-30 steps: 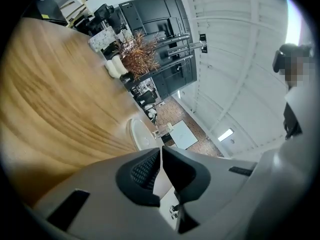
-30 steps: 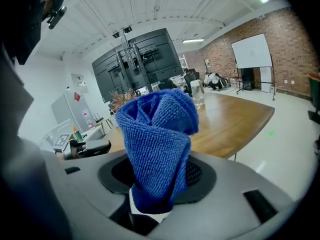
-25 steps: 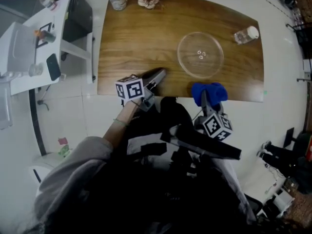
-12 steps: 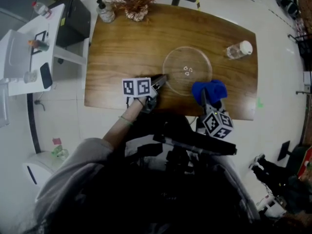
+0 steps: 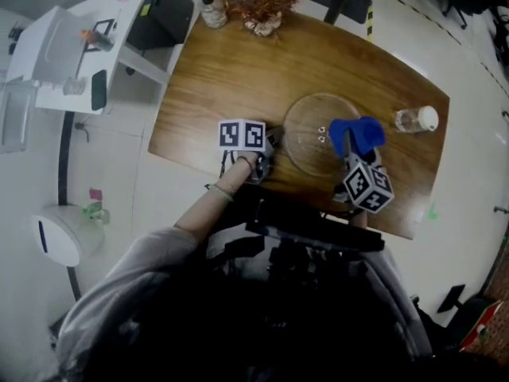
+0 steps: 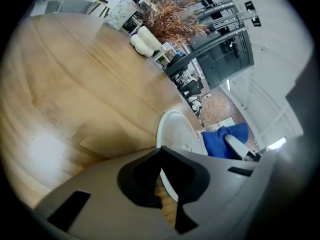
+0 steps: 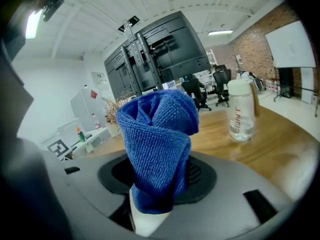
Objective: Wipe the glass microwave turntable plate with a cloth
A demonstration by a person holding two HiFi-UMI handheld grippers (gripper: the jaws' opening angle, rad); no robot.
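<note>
Clear, round glass turntable plate (image 5: 318, 138) flat on the wooden tabletop (image 5: 231, 78). Left gripper (image 5: 272, 142) jaws pinch its rim; right gripper (image 5: 348, 143) jaws clamp a bunched blue cloth (image 5: 362, 132).

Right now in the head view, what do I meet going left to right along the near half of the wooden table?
left gripper → glass turntable plate → blue cloth → clear water bottle
</note>
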